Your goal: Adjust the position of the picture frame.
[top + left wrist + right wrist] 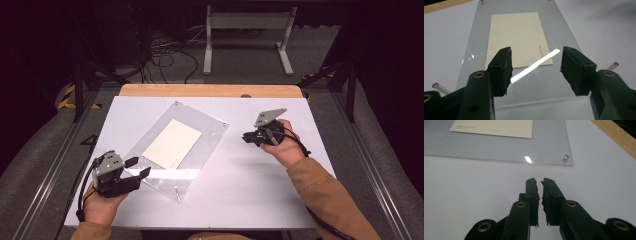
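grey carpet floor (240,60), black cables (165,55), white frame (247,22) beyond the table (250,200).

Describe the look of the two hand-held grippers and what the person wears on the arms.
Both the left gripper and the right gripper are black, each topped by a grey three-cornered plate, with brass-coloured rivets at the jaw pivots and rough black pads. A black cable trails from each. The sleeves are tan.

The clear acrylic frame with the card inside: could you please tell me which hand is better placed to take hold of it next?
Probably left: the left tongs stand open at the acrylic frame's near edge. The right tongs are shut, apart from it.
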Demonstrator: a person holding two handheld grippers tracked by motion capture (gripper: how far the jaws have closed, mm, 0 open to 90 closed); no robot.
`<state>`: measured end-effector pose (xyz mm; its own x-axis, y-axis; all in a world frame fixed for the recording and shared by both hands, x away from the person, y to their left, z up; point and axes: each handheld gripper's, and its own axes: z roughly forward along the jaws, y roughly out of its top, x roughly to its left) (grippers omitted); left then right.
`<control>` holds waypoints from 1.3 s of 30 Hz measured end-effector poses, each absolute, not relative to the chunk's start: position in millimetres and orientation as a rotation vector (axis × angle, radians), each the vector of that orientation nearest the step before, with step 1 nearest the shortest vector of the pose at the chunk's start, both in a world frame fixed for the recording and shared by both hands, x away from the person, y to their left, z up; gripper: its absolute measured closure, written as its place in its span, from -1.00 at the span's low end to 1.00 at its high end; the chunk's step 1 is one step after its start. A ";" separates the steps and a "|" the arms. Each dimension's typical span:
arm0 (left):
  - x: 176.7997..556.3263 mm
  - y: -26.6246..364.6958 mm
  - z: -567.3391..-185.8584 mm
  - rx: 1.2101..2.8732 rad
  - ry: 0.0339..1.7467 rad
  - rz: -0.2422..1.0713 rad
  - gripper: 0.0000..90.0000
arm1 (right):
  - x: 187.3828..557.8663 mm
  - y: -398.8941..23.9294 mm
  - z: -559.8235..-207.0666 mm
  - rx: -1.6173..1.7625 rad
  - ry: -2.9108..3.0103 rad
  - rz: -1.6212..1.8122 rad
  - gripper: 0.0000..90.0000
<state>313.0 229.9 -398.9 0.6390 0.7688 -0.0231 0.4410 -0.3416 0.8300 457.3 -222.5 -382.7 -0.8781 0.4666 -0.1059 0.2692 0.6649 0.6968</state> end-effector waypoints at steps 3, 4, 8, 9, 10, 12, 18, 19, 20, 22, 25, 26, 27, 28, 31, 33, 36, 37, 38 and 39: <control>310.1 231.9 -403.8 2.000 0.937 0.485 -0.07 | 471.2 -215.8 -380.7 0.593 2.628 1.003 0.79; 309.5 233.3 -406.5 1.996 0.947 0.468 -0.07 | 475.9 -213.5 -380.5 0.599 2.637 0.996 0.79; 304.2 236.4 -409.8 2.004 0.951 0.464 -0.08 | 504.0 -198.0 -384.6 0.606 2.686 0.955 0.79; 302.7 236.4 -410.0 2.005 0.951 0.465 -0.08 | 509.8 -194.1 -386.1 0.604 2.701 0.937 0.79; 301.1 236.6 -410.1 2.005 0.955 0.462 -0.08 | 515.4 -190.2 -387.7 0.607 2.713 0.919 0.79; 299.3 237.3 -410.5 2.007 0.957 0.469 -0.08 | 526.1 -183.1 -390.6 0.612 2.738 0.892 0.79; 297.7 238.6 -412.9 2.007 0.964 0.467 -0.08 | 547.1 -167.0 -398.9 0.636 2.784 0.810 0.77; 297.5 238.1 -413.1 2.007 0.969 0.459 -0.08 | 549.1 -165.4 -399.9 0.645 2.787 0.797 0.77; 297.9 237.9 -413.3 2.012 0.963 0.461 -0.08 | 551.0 -164.0 -400.7 0.655 2.787 0.787 0.77; 298.3 236.9 -413.6 2.015 0.955 0.459 -0.08 | 554.6 -162.0 -401.8 0.663 2.790 0.768 0.78; 298.5 235.7 -413.2 2.012 0.949 0.457 -0.08 | 560.9 -158.5 -403.4 0.695 2.798 0.747 0.77; 298.4 235.8 -412.7 2.015 0.946 0.455 -0.08 | 561.8 -157.6 -403.7 0.701 2.798 0.738 0.77; 298.2 235.7 -412.3 2.013 0.946 0.455 -0.08 | 563.3 -156.5 -404.1 0.700 2.800 0.736 0.76; 298.2 235.7 -412.1 2.012 0.943 0.454 -0.08 | 564.3 -155.3 -404.3 0.703 2.799 0.729 0.75; 298.1 235.6 -411.8 2.008 0.934 0.442 -0.08 | 567.4 -151.4 -405.7 0.705 2.798 0.717 0.72; 298.0 235.6 -411.7 2.008 0.936 0.446 -0.08 | 568.0 -150.6 -406.2 0.709 2.799 0.716 0.72; 298.9 235.7 -413.1 2.006 0.938 0.437 -0.09 | 571.4 -146.1 -409.6 0.733 2.792 0.706 0.73; 298.9 235.7 -413.1 2.006 0.938 0.437 -0.09 | 571.4 -146.1 -409.6 0.733 2.792 0.706 0.73; 299.9 236.7 -414.0 2.009 0.934 0.439 -0.09 | 571.9 -145.7 -410.4 0.739 2.789 0.715 0.73; 300.5 237.4 -415.0 2.005 0.939 0.439 -0.09 | 572.6 -145.0 -411.7 0.743 2.783 0.717 0.73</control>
<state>300.5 237.4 -415.0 0.6556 0.7541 -0.0397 0.4531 -0.3508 0.8196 572.6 -145.0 -411.7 -0.8605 0.5077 -0.0414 0.4244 0.7595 0.4930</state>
